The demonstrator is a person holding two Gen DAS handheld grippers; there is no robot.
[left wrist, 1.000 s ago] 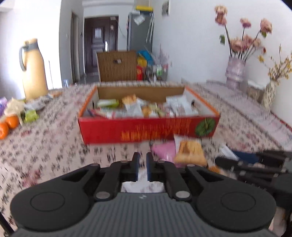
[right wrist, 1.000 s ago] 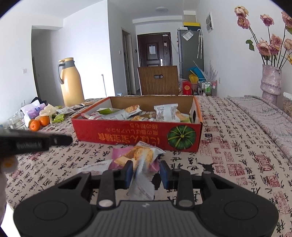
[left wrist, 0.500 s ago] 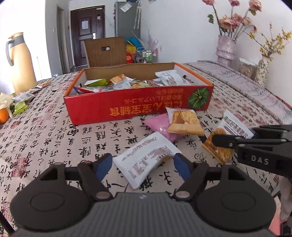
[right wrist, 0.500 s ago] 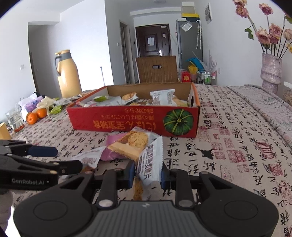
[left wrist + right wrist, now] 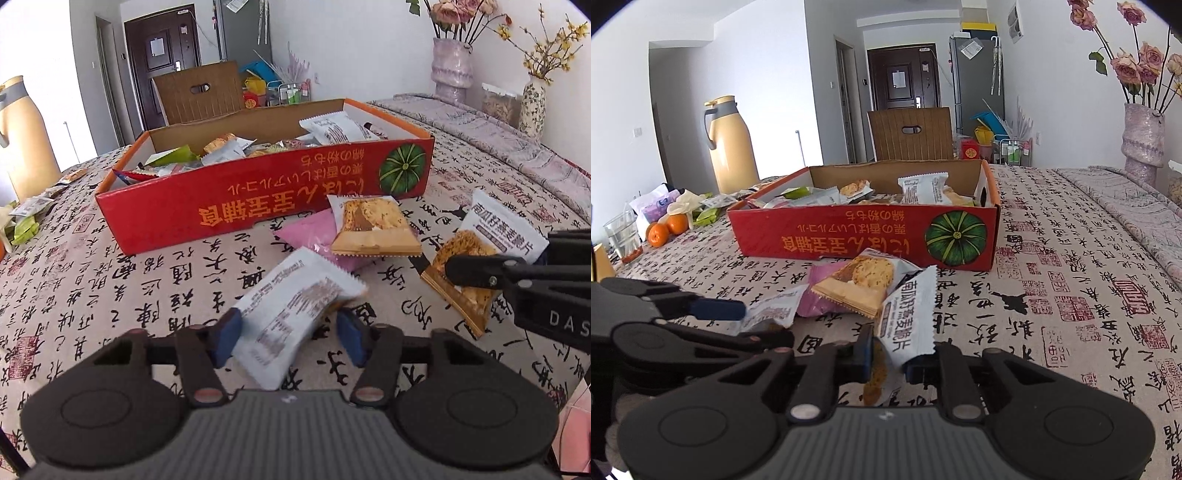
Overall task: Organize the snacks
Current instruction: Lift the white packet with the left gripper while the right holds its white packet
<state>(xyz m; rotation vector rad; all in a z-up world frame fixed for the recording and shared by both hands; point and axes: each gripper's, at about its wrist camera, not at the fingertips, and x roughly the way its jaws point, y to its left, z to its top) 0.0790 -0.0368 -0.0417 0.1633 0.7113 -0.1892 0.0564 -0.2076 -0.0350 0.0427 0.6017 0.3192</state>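
Note:
A red cardboard box (image 5: 258,206) (image 5: 849,236) holds several snack packets at the table's middle. In front of it lie a pink packet (image 5: 306,236) and a cookie packet (image 5: 373,225) (image 5: 860,280). My left gripper (image 5: 290,338) is open, its blue pads on either side of a white packet (image 5: 295,306) (image 5: 772,314) lying on the cloth. My right gripper (image 5: 890,356) is shut on a white-and-orange crisp packet (image 5: 912,317) (image 5: 480,251), holding it just above the table to the right of the white packet.
A patterned cloth (image 5: 1071,295) covers the table. A yellow thermos jug (image 5: 729,144), oranges (image 5: 666,229), a glass (image 5: 622,236) and loose wrappers stand at the left. Flower vases (image 5: 452,70) stand at the right. A chair (image 5: 910,133) is behind the box.
My left gripper opened and came down around the white packet. My right gripper closed on the crisp packet and lifted it slightly.

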